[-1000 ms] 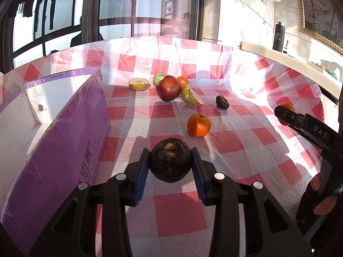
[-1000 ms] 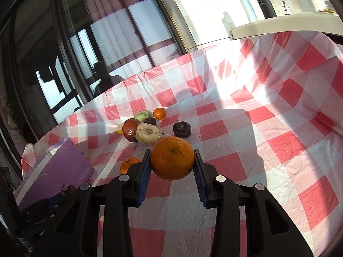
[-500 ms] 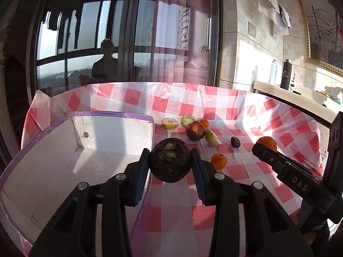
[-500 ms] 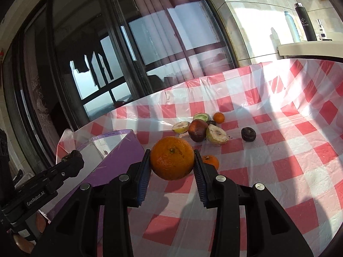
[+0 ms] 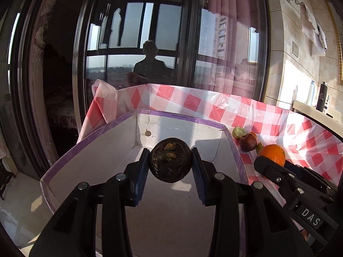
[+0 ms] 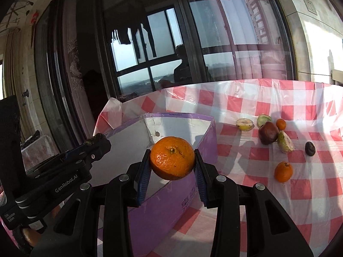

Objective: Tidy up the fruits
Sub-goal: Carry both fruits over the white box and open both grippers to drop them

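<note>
My left gripper [image 5: 170,163] is shut on a dark round fruit [image 5: 170,162] and holds it above the inside of the purple box [image 5: 214,126]. My right gripper [image 6: 172,158] is shut on a large orange [image 6: 172,158] and holds it over the box's right wall [image 6: 205,141]. The orange also shows in the left wrist view [image 5: 274,154]. The box has a white inside and looks empty where visible. The left gripper also shows in the right wrist view [image 6: 94,144], over the box.
On the red-checked tablecloth [image 6: 300,192] right of the box lie a small orange [image 6: 283,171], a dark red apple [image 6: 268,132], a dark small fruit [image 6: 310,148], a cut pear [image 6: 285,143] and other pieces. A glass window wall stands behind the table.
Both grippers have lifted and swung left with their fruit. The left one went from the table to above the box; the right one came to the box's right wall.
</note>
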`<state>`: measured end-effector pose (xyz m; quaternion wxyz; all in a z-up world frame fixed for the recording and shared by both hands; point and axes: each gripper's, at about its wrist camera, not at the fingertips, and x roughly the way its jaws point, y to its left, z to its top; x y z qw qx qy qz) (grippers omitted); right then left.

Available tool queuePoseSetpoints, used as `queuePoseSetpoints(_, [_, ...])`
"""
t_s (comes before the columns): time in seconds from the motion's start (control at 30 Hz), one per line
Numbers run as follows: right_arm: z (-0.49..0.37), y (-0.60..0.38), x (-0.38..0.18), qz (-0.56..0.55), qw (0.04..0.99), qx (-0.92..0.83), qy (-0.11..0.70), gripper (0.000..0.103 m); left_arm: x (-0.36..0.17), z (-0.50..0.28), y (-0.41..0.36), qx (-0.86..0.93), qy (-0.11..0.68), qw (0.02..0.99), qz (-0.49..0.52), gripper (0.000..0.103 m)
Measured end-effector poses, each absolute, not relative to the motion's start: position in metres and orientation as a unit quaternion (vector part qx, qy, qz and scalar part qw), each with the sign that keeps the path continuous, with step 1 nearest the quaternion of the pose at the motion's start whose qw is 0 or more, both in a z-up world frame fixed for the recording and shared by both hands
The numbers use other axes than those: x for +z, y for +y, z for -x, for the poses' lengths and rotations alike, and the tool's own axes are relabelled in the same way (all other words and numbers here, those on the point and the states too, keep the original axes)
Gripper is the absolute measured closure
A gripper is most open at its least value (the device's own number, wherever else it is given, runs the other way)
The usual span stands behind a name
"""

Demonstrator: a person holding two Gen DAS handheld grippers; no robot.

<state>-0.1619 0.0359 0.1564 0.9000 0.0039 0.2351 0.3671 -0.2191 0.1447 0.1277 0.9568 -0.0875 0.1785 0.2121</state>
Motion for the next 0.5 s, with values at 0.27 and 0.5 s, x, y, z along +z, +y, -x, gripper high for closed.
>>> queuePoseSetpoints(0.27, [0.145, 0.131, 0.136, 0.18, 0.855, 0.356, 0.331, 0.064, 0.108, 0.206, 0.198, 0.239, 0.284, 0.921, 0.114, 0.064])
queuePoseSetpoints(0.5, [0.135, 0.162, 0.113, 0.293, 0.806, 0.324, 0.399, 0.06, 0.085, 0.18, 0.212, 0.199, 0.402, 0.887, 0.113, 0.064])
